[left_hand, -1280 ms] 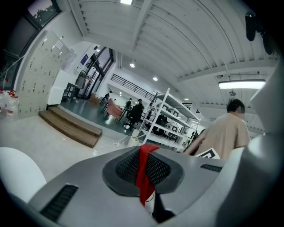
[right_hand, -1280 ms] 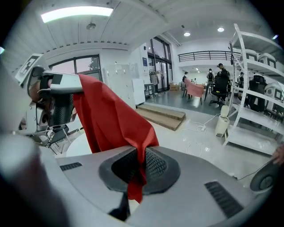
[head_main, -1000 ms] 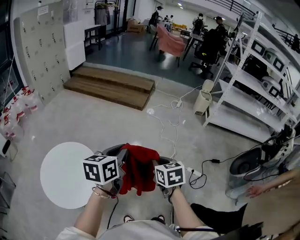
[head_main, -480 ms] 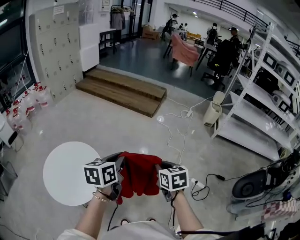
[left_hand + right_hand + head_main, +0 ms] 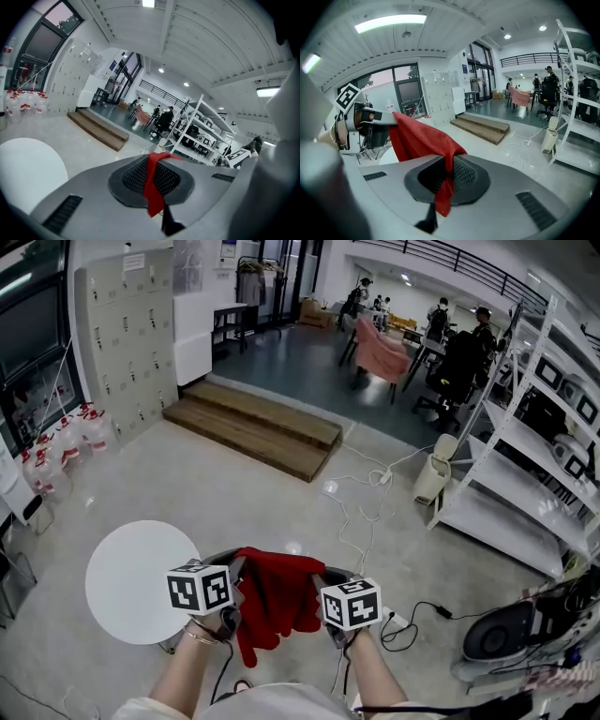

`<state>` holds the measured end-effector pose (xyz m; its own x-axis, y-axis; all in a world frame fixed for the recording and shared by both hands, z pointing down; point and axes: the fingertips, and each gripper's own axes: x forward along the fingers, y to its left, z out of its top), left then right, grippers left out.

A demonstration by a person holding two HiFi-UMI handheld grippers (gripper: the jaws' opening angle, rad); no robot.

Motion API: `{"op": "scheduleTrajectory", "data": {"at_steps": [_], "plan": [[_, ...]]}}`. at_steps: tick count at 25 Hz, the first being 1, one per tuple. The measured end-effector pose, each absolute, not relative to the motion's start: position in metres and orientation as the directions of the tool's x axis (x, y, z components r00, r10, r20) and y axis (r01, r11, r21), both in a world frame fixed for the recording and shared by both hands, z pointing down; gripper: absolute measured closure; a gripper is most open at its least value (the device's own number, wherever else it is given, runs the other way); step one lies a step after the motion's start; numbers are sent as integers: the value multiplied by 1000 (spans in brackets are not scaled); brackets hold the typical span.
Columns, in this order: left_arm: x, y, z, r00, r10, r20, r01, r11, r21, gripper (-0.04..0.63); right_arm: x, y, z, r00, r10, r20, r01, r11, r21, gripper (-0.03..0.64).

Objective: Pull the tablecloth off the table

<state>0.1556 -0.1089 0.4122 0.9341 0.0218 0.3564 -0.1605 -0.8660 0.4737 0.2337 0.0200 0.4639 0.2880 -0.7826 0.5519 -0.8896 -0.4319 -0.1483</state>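
A red tablecloth [image 5: 275, 599] hangs bunched in the air between my two grippers, clear of the round white table [image 5: 139, 579] at the lower left. My left gripper [image 5: 240, 570] is shut on the cloth's left edge, and a narrow red strip [image 5: 153, 194] runs between its closed jaws [image 5: 153, 169]. My right gripper [image 5: 322, 579] is shut on the right edge. In the right gripper view the cloth [image 5: 419, 138] spreads from its closed jaws [image 5: 448, 171] across to the left gripper's marker cube [image 5: 347, 99]. The table top shows bare.
A low wooden step platform [image 5: 251, 427] lies ahead, with white cables [image 5: 361, 493] trailing over the concrete floor. White shelving [image 5: 525, 456] lines the right side, and a round grey appliance [image 5: 495, 636] sits below it. Lockers [image 5: 131, 334] and water bottles [image 5: 58, 454] stand at the left.
Both grippers keep their hold on the red cloth and stay in about the same place. The head view has tilted up and swung; a hand at the lower right is gone.
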Motion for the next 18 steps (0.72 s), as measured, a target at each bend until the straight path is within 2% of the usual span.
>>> {"op": "scheduleTrajectory", "data": {"at_steps": [18], "plan": [[156, -92, 422, 932, -7, 362, -203, -838, 506, 575, 228, 42, 472, 246, -788, 565, -899, -403, -171, 589]]}}
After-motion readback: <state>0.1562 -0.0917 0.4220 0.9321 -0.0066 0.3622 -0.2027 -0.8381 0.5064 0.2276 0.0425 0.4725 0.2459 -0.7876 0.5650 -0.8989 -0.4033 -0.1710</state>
